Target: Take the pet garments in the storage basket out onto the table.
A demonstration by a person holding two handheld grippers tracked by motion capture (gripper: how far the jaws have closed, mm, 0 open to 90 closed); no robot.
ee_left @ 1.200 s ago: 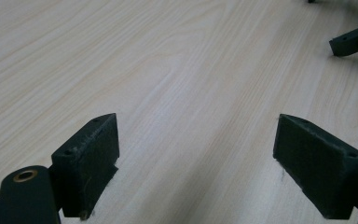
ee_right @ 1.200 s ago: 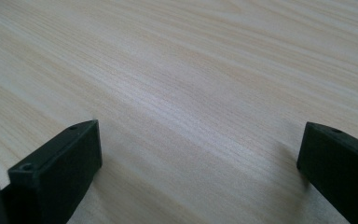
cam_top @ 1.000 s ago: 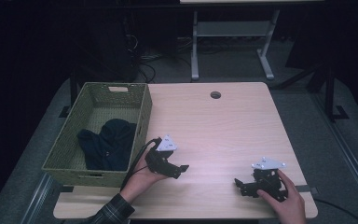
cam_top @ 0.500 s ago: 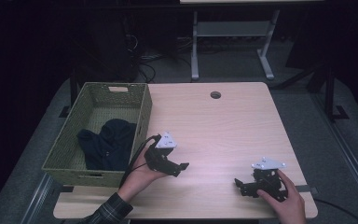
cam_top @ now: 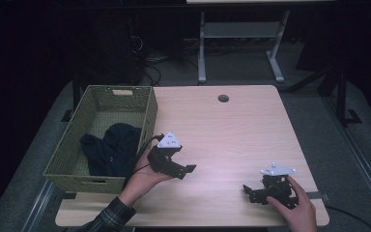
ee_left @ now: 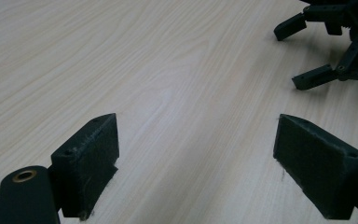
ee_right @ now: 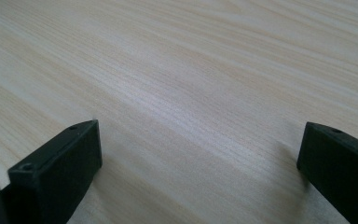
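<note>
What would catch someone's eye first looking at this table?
Probably the green woven basket at the table's left edge, with dark clothing heaped inside. Next, the two black grippers over bare wood: the left gripper beside the basket, the right gripper near the front right corner, both with jaws open.

Overhead light brightens the table (cam_top: 232, 130); surroundings stay dark, close views slightly soft.
</note>
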